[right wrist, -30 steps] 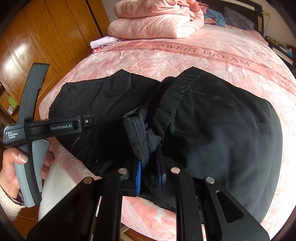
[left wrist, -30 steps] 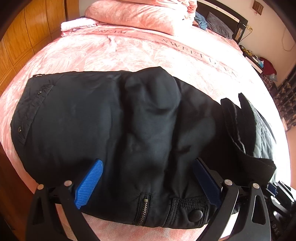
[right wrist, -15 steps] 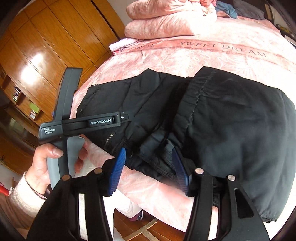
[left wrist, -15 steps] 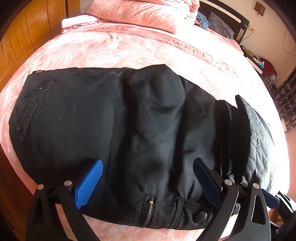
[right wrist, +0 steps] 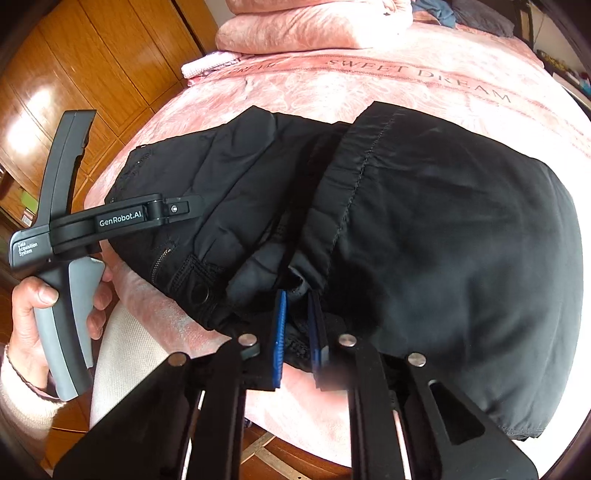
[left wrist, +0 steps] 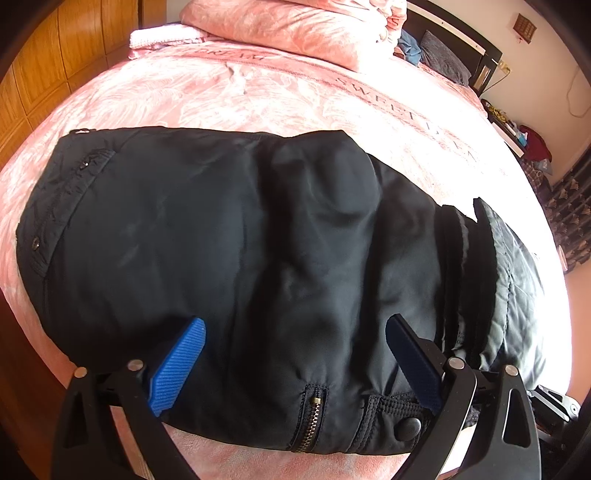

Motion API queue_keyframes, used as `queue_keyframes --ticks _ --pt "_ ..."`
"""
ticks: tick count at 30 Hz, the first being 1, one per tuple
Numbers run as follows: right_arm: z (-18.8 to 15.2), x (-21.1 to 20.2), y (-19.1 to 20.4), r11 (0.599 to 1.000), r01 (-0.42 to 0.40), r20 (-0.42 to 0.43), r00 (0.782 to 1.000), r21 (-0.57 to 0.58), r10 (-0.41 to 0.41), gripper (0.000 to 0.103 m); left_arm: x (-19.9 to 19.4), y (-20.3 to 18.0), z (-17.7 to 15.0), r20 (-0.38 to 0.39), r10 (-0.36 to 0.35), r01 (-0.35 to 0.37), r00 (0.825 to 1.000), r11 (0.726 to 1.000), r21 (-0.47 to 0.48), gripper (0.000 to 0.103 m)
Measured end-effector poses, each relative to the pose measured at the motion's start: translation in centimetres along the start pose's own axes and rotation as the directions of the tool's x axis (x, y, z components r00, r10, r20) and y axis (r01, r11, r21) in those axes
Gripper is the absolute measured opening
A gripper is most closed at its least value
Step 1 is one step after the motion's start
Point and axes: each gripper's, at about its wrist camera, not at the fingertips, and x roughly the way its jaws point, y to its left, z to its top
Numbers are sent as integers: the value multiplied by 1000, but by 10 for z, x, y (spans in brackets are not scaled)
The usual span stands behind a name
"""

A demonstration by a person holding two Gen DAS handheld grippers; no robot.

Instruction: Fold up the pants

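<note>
Behind pants, folded quilt; wardrobe left

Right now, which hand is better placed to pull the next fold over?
Right. The right tool looks shut on the pants at their near edge, while the left tool is open, gripping nothing.

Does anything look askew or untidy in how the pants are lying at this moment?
Yes. The black pants lie bunched on the pink bedspread: the folded-over leg's hem runs slanted, with crumpled fabric under it near the right gripper, which is pinching that bundle. The left gripper is open.
</note>
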Motion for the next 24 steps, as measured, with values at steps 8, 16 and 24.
queue_keyframes --ticks 8,16,24 --pt "15 -38 25 993 -88 100 990 -82 96 7 10 1 0 -3 12 -12 1000 1000 19 99" --pt "12 -1 26 990 -115 -18 993 -79 114 7 6 7 3 -5 -22 21 1000 999 -29 99" --pt "0 28 16 993 -116 -69 991 -25 114 11 1 -19 12 -1 -53 53 999 998 22 99"
